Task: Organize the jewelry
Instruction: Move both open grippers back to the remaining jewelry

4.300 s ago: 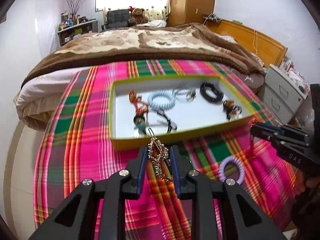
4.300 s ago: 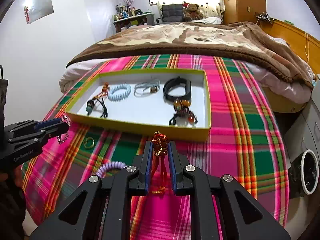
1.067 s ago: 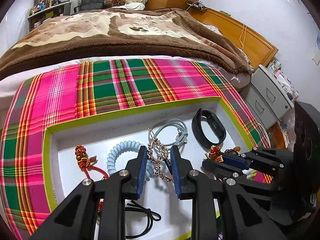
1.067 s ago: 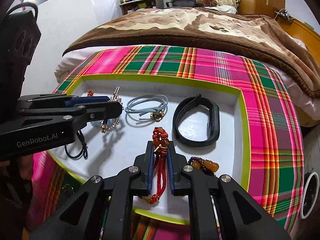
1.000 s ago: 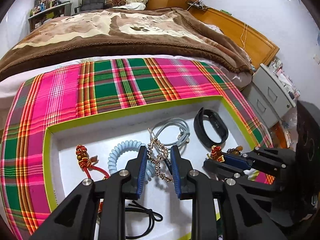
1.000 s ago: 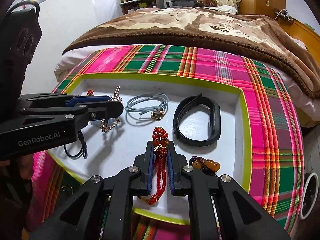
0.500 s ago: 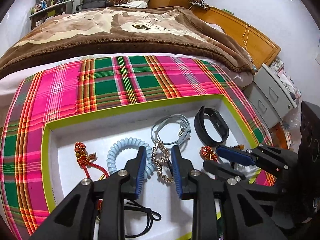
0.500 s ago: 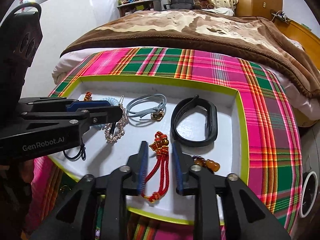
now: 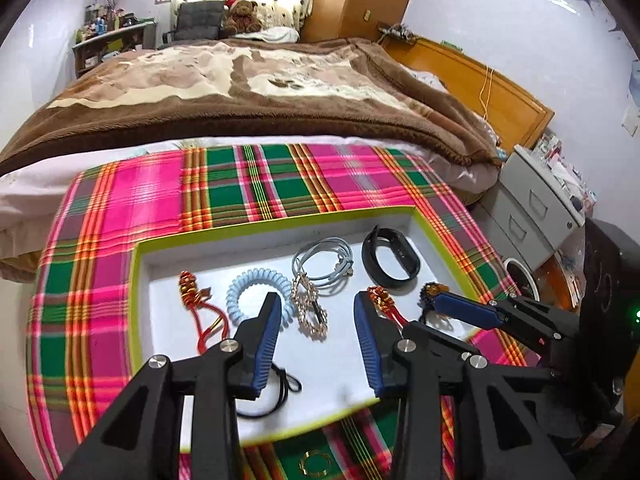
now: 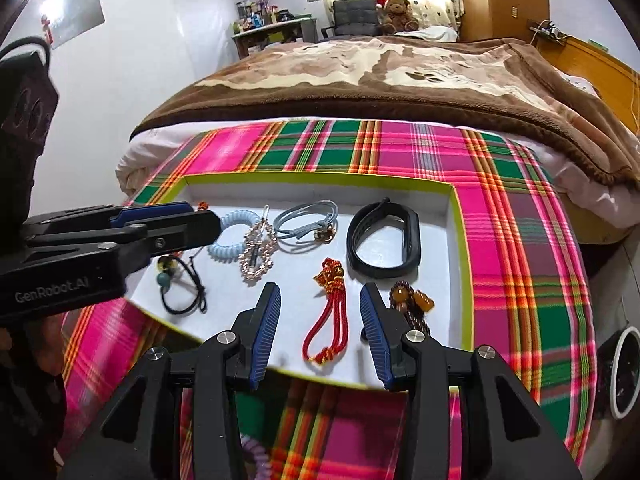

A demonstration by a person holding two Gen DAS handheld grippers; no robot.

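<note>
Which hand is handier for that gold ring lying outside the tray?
Left, likely. The ring lies on the cloth just behind the tips of the open left hand-held gripper; the right view misses it.

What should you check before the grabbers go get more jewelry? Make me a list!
1. Left gripper open and holding nothing: ok.
2. Right gripper open and holding nothing: ok.
3. Gold chain lying flat inside the tray, clear of the fingers: ok.
4. Red tassel charm lying on the tray floor, not snagged on a finger: ok.
5. Jewelry still waiting outside the tray: not ok; a gold ring and a purple coil hair tie lie on the plaid cloth.
6. Whether anything else is left outside: cannot tell.
</note>
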